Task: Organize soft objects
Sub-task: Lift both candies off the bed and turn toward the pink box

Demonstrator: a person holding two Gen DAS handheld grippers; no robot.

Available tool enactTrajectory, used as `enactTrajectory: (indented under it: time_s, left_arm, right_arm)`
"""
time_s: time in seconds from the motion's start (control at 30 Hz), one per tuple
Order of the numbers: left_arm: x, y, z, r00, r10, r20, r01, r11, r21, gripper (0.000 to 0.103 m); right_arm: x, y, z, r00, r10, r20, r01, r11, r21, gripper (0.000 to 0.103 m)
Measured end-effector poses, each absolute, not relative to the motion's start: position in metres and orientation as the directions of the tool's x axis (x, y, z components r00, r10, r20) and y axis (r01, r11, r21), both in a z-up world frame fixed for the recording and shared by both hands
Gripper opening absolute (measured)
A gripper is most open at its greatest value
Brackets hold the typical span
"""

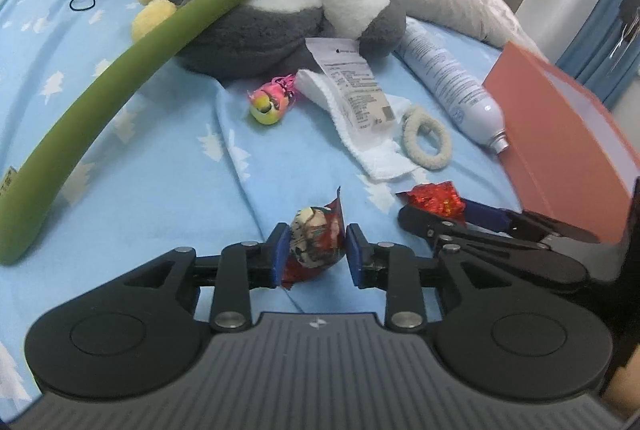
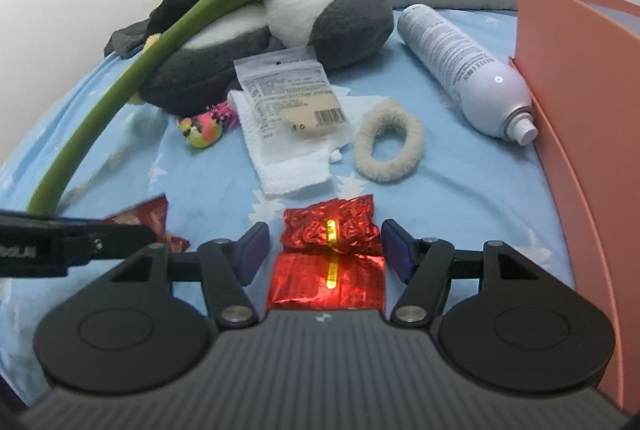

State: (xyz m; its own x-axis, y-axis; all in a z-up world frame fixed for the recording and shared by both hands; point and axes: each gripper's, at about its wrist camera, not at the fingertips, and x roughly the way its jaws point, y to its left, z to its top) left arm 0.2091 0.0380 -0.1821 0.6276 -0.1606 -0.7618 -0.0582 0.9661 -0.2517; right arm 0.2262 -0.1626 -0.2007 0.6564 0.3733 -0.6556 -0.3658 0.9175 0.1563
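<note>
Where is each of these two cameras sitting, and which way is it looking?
Left wrist view: on the left gripper, looking down along its open jaws at a printed red foil packet on the blue bedsheet; the right gripper shows beside it.
Right wrist view: on the right gripper, over a crinkled red foil wrapper.
Both share the grey plush penguin and the white spray bottle.

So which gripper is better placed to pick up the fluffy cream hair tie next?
Right. The right gripper is open, nearer the hair tie; the left gripper sits farther left around a snack packet.
</note>
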Motion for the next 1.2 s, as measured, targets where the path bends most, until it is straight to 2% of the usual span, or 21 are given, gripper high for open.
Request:
enactTrajectory:
  time_s: [0.03, 0.47, 1.2]
  left_arm:
    - [0.211, 0.037, -0.183, 0.629, -0.160, -0.761, -0.057, 0.967, -0.250, 0.035]
    - [0.211, 0.035, -0.178, 0.646, -0.127, -0.753, -0.075, 0.971, -0.228, 0.033]
    - [0.167, 0.010, -0.110, 0.672, -0.222, -0.707, 0.036, 0.963, -0.268, 0.033]
  right_arm:
    - [0.225, -0.162, -0.201, 0.662, 0.369, -0.653, -0.366, 0.919, 0.148, 0.057]
    - [0.210, -0.177, -0.181, 0.675, 0.364, -0.642, -0.342, 0.925, 0.165, 0.056]
    - [0.141, -0.205, -0.103, 0.748, 0.327, -0.578, -0.318, 0.940, 0.121, 0.056]
